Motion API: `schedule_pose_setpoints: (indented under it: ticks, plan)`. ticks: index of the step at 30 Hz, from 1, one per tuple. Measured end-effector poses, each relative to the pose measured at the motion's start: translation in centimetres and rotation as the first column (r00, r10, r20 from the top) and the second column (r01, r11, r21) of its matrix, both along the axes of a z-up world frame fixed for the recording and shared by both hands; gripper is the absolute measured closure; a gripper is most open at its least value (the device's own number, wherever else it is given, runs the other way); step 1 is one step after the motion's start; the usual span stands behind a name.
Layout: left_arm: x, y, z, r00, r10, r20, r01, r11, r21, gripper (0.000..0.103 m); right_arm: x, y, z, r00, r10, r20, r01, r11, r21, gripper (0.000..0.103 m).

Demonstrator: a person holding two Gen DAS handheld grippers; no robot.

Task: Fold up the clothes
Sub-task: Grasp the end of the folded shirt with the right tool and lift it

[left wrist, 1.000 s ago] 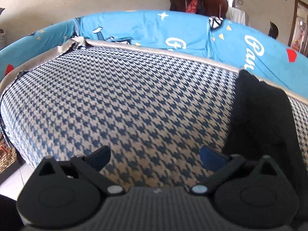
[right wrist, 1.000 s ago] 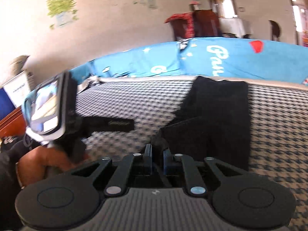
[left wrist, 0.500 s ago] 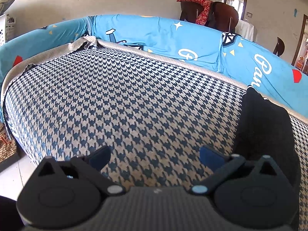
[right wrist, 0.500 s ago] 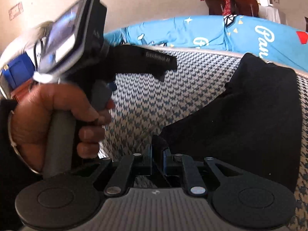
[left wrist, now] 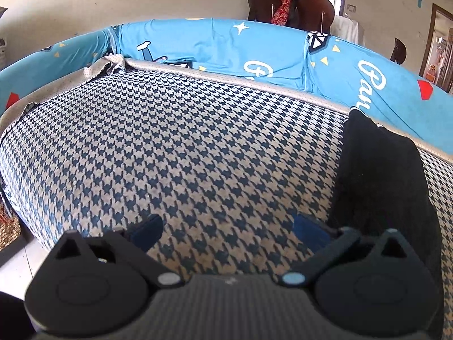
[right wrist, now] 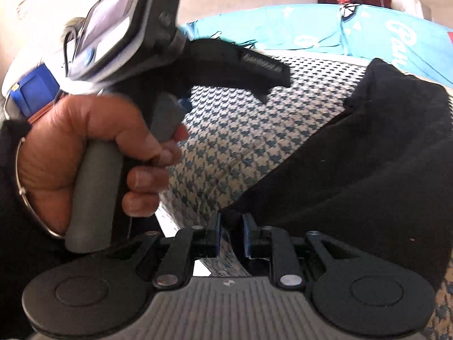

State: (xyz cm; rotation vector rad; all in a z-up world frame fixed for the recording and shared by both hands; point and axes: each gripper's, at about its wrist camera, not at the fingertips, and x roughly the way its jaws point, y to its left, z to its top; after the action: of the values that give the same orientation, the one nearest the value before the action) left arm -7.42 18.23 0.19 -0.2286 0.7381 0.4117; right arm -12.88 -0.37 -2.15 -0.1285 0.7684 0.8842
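A: Right wrist view first: your right gripper [right wrist: 230, 226] is pinched narrow on the near corner of the black garment [right wrist: 368, 155], which runs away from you up the houndstooth bed cover [right wrist: 240, 130] toward the blue sheet [right wrist: 311, 34]

B: And my left?

A: Your left gripper [left wrist: 228, 226] hangs wide apart over bare bed cover, holding nothing. The garment lies off to its right, long axis pointing away from you, with its near edge just beside the right fingertip [left wrist: 307, 228]

B: So which hand does the work?

A: The right one already has the cloth. I'd judge your left has to travel rightward to reach a second corner; your left hand [right wrist: 85, 153] sits well left of the garment
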Motion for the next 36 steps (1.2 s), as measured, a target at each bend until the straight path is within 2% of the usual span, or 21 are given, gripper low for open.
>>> schedule_pose_setpoints:
  ticks: [5,9,13,18,20,23,25,30,33,36]
  plan:
    - [0.3,-0.9,-0.5,0.999,-0.046,-0.020,0.046,0.999,0.001,0.000,0.7,-2.3,0.7,0.993,-0.118,0.023,0.118,0.993,-0.010,0.084]
    - [0.6,-2.0,-0.8,0.995,-0.098,-0.030,0.098,0.995,0.012,0.000,1.5,-4.9,1.3,0.974,-0.224,0.016,0.224,0.975,-0.001,0.084]
    - [0.9,-3.0,-1.3,0.989,-0.140,-0.044,0.141,0.990,0.011,0.000,2.3,-7.4,1.9,0.943,-0.331,-0.003,0.331,0.943,-0.003,0.084]
    - [1.3,-4.3,-2.0,0.980,-0.187,-0.068,0.188,0.982,0.020,0.000,3.3,-10.8,1.8,0.896,-0.439,-0.068,0.441,0.897,0.021,0.084]
    - [1.4,-4.6,-2.2,0.978,-0.195,-0.076,0.197,0.980,0.028,0.000,3.2,-11.8,1.6,0.885,-0.461,-0.070,0.463,0.886,0.014,0.084]
    - [1.6,-4.7,-2.6,0.976,-0.202,-0.087,0.204,0.979,0.021,0.000,2.8,-13.3,1.2,0.865,-0.492,-0.101,0.495,0.869,0.006,0.078]
    - [1.8,-5.0,-2.8,0.973,-0.210,-0.093,0.212,0.977,0.017,0.000,2.8,-14.0,0.8,0.850,-0.507,-0.143,0.514,0.858,0.009,0.075]
    - [1.9,-5.5,-3.2,0.967,-0.231,-0.110,0.236,0.971,0.029,0.000,3.0,-15.6,-0.4,0.811,-0.524,-0.260,0.548,0.836,0.025,0.074]
    - [2.0,-5.5,-3.5,0.965,-0.233,-0.124,0.238,0.971,0.027,0.000,3.1,-15.8,-1.0,0.802,-0.497,-0.331,0.542,0.839,0.053,0.073]
    - [2.1,-5.5,-3.8,0.964,-0.227,-0.137,0.234,0.972,0.031,0.000,2.9,-15.6,-1.3,0.807,-0.476,-0.351,0.527,0.848,0.062,0.072]
